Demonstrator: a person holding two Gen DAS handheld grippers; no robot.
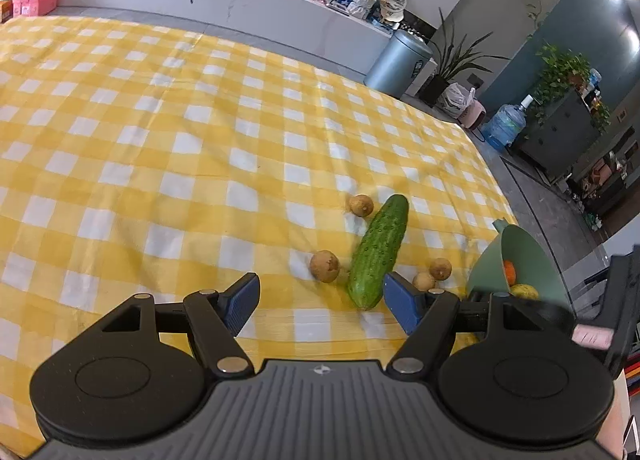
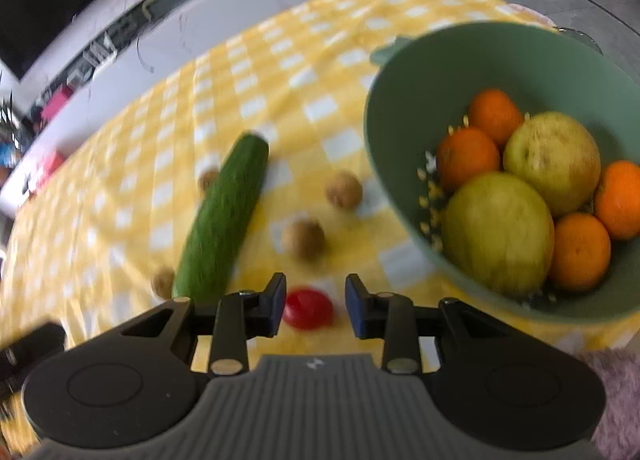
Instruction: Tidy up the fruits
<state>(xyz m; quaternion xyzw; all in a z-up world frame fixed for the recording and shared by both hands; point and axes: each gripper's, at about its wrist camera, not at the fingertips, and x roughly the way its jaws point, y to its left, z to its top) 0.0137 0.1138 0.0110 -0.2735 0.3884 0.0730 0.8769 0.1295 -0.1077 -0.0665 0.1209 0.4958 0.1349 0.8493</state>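
A green cucumber [image 1: 378, 252] lies on the yellow checked cloth with several small brown round fruits [image 1: 325, 266] around it. My left gripper [image 1: 320, 284] hovers open just short of the cucumber's near end, nothing between its pads. In the right wrist view the cucumber [image 2: 224, 220] lies to the left and a brown fruit [image 2: 303, 239] ahead. My right gripper [image 2: 316, 284] has narrowed jaws over a small red tomato [image 2: 308, 308]; a gap shows beside the right pad. The green bowl [image 2: 400, 72] holds several oranges [image 2: 468, 158] and two yellow-green fruits [image 2: 498, 232].
The green bowl [image 1: 516, 256] stands near the table's right edge, where the cloth [image 1: 160, 120] ends and the floor drops away. A grey bin [image 1: 396, 64], plants and a water bottle [image 1: 504, 126] stand beyond the table. A low white counter runs behind.
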